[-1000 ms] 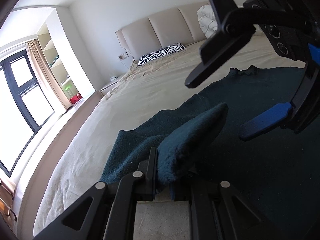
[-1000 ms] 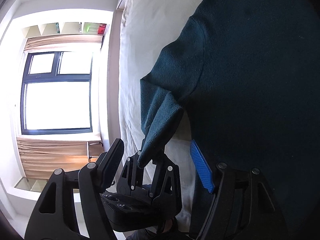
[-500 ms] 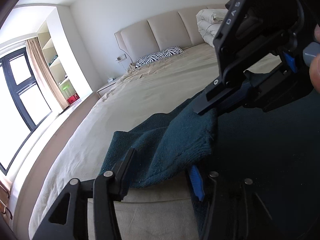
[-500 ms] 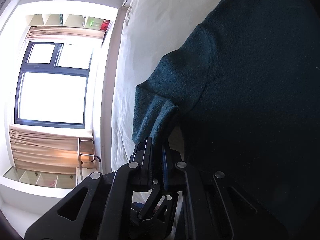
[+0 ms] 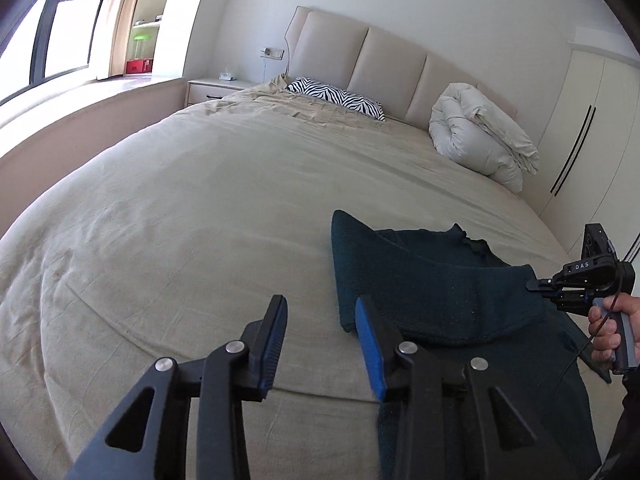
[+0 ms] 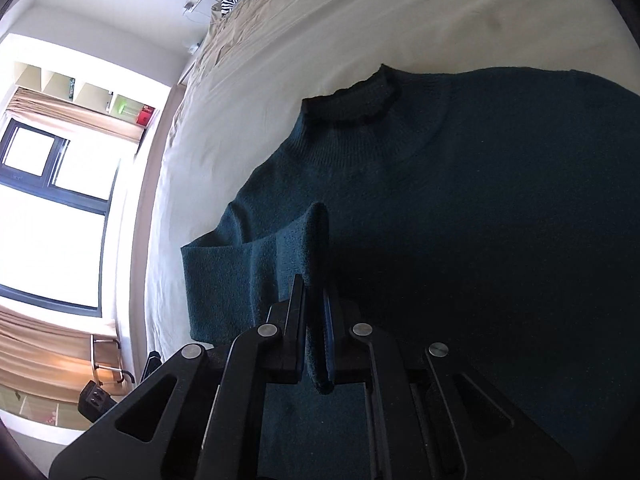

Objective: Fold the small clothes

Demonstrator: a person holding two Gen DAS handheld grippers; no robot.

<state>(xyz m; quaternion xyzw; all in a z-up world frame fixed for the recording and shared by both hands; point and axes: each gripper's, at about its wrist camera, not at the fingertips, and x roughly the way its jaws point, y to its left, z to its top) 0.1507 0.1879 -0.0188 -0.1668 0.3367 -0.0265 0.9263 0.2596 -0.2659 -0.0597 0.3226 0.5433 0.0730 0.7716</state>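
Note:
A dark teal sweater (image 5: 432, 280) lies flat on the beige bed (image 5: 200, 200), collar (image 6: 352, 100) toward the headboard. Its left sleeve (image 6: 248, 268) is folded across the body. My right gripper (image 6: 316, 300) is shut on the sleeve's cuff and holds it above the sweater's chest. In the left wrist view the right gripper (image 5: 536, 285) pinches that cuff at the far right, held by a person's hand (image 5: 612, 328). My left gripper (image 5: 320, 304) hovers over bare sheet beside the sweater's left edge. Its jaws are closing with nothing between them.
A zebra-print pillow (image 5: 336, 94) and a rolled white duvet (image 5: 480, 132) lie by the padded headboard (image 5: 392, 56). A nightstand (image 5: 216, 88) and a window sit to the left, a wardrobe (image 5: 592, 140) to the right.
My left gripper let go of the cuff and drew back to the left. The right gripper shut on the cuff and carried the sleeve across the sweater's body to the right.

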